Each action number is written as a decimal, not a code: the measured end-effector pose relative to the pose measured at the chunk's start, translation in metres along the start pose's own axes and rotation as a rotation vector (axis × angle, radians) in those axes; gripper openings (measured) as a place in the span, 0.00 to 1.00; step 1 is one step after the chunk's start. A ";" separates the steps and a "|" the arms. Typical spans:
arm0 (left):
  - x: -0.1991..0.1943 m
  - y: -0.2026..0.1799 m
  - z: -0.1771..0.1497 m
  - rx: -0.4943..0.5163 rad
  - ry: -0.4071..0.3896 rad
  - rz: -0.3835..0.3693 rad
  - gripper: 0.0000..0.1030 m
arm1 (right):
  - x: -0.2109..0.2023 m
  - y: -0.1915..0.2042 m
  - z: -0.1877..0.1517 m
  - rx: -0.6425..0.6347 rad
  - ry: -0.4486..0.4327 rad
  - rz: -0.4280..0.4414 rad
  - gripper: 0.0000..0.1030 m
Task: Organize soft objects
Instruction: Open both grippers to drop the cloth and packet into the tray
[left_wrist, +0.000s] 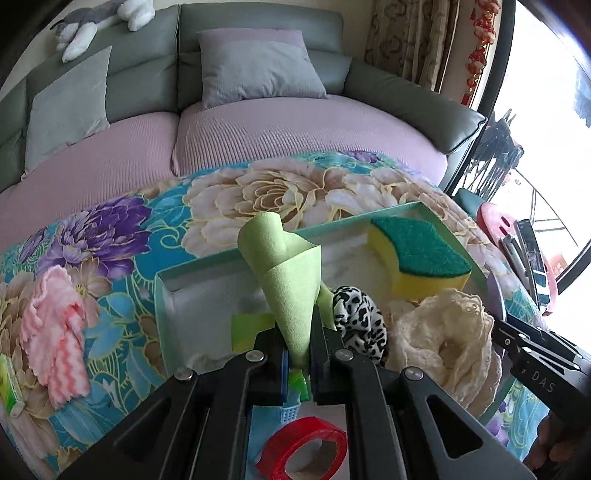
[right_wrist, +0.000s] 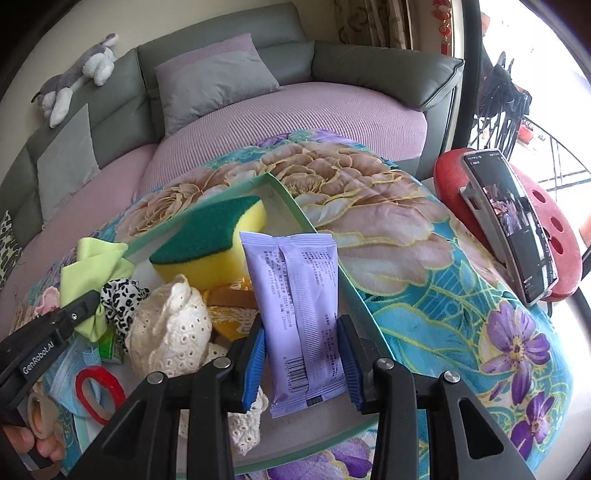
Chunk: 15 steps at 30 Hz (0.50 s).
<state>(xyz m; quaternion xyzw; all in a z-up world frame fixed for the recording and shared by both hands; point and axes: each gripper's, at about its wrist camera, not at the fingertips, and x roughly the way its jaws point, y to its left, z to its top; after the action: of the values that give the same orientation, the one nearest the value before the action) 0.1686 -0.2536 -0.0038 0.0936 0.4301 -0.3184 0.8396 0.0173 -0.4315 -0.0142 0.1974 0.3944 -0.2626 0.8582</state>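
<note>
My left gripper (left_wrist: 297, 332) is shut on a light green cloth (left_wrist: 284, 273) and holds it up over a teal-rimmed tray (left_wrist: 207, 264). My right gripper (right_wrist: 303, 325) is shut on a purple wipes packet (right_wrist: 295, 295), held upright over the same tray (right_wrist: 291, 199). In the tray lie a yellow-green sponge (left_wrist: 417, 258), a black-and-white spotted scrunchie (left_wrist: 360, 323) and a cream lace cloth (left_wrist: 447, 339). The left gripper with the green cloth (right_wrist: 92, 266) shows at the left of the right wrist view.
A pink wavy cloth (left_wrist: 55, 332) lies on the floral blanket left of the tray. A red tape roll (left_wrist: 303, 450) and blue mask (right_wrist: 70, 373) sit at the tray's near end. A phone (right_wrist: 513, 225) leans on a red stool (right_wrist: 550, 221) at right. A sofa with cushions (left_wrist: 255, 70) stands behind.
</note>
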 end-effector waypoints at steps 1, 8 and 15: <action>0.000 0.000 0.000 0.001 0.001 0.001 0.08 | -0.001 0.000 0.000 0.000 -0.002 -0.004 0.42; -0.005 -0.003 -0.006 0.009 0.026 0.031 0.23 | -0.007 -0.001 0.003 -0.008 -0.012 -0.030 0.51; -0.026 0.000 -0.011 -0.021 0.012 0.017 0.39 | -0.021 -0.001 0.007 0.000 -0.043 -0.009 0.57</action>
<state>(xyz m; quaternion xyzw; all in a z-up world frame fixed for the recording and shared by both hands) 0.1499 -0.2373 0.0099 0.0903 0.4377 -0.3063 0.8405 0.0093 -0.4298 0.0067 0.1900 0.3767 -0.2706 0.8653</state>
